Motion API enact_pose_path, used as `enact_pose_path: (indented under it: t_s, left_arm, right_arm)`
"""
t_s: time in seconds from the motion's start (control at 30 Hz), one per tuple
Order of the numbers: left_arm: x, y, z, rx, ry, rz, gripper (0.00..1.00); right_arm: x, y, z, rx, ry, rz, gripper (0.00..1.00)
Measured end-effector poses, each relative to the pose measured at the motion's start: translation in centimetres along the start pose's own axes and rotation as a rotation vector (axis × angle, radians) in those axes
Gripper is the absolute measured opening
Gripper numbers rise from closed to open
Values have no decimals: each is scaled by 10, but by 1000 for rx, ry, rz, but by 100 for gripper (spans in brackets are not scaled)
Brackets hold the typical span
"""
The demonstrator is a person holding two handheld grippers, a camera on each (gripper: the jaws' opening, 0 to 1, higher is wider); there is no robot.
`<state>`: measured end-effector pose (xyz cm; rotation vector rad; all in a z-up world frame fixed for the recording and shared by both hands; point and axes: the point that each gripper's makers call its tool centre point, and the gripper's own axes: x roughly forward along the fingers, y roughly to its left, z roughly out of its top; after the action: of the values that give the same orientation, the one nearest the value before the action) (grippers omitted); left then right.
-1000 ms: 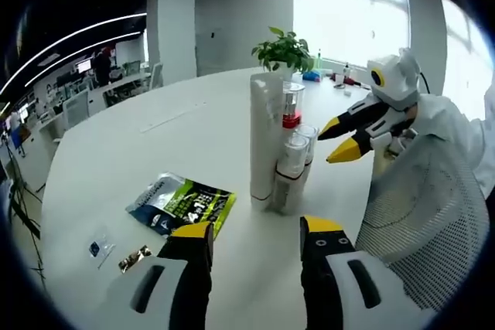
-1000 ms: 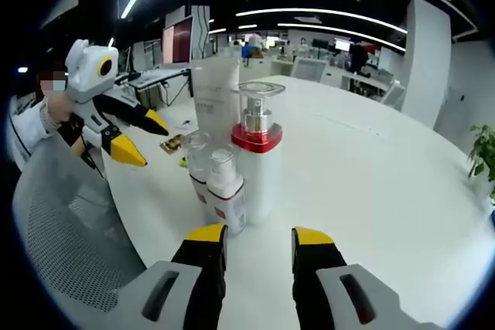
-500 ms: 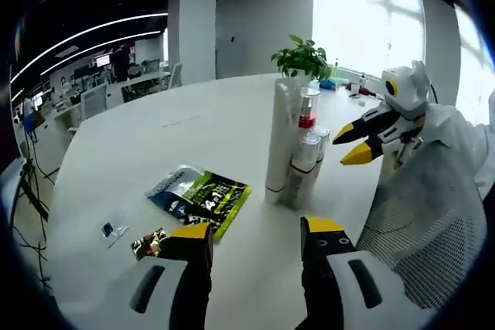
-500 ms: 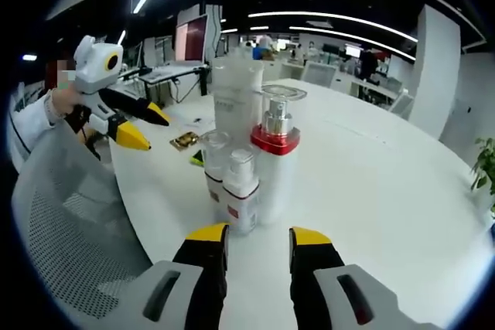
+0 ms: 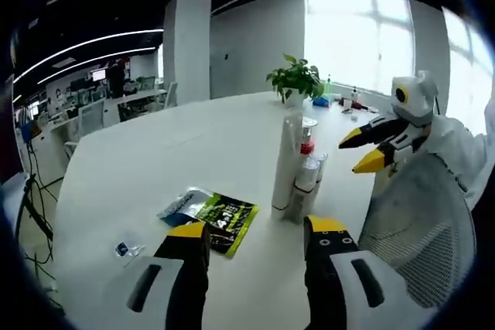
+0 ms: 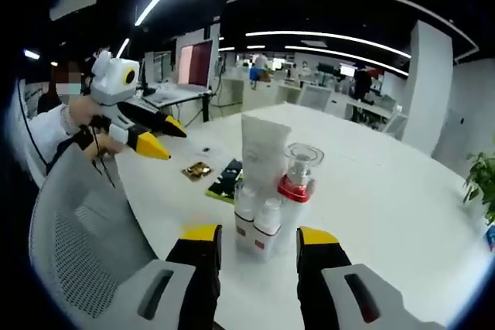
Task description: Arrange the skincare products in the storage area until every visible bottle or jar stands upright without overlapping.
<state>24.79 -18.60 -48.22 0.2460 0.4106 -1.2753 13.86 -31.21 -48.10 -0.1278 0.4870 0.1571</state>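
In the left gripper view, I am looking past a small clear packet (image 5: pixel 128 250) lying on the white table (image 5: pixel 124 191), then a green and black sachet (image 5: pixel 210 216) lying flat just ahead of my left gripper (image 5: pixel 254 229), whose yellow-tipped jaws are standing apart with nothing between them. Right of the sachet, the skincare products are standing upright in a tight cluster: a tall white tube (image 5: pixel 285 161), a red-collared pump bottle (image 5: pixel 307 143) behind it, and two small capped bottles (image 5: pixel 305 189) at the front, touching one another. Beyond them a potted plant (image 5: pixel 295 79) is sitting near the window. At far right my right gripper (image 5: pixel 360 151) is hovering beside the cluster, jaws parted, over a mesh chair back (image 5: pixel 421 222).

In the right gripper view, my left gripper (image 6: pixel 161 140) is showing at left, jaws spread and empty; the cluster is standing centre, just ahead of my own open jaws.
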Motion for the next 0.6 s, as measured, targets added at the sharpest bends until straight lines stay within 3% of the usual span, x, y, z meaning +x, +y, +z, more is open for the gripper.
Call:
enact_pose_path:
  t_s: [0.2,0.4,0.53,0.6]
  left_arm:
    - [-5,10,-7,18,36,-58,56]
    - [-10,17,-10,23,52,-74,63]
    - [-10,25,-10,8,35,-75,66]
    - [-8,23,-14,-1,54,-81,67]
  right_arm:
    - [8,16,29,9,-63,-15,33]
    - [18,37,32,-12,-24,1,39]
    - [26,47,37,-28,-12,11,39]
    - [31,56,42,-39,0,29,37]
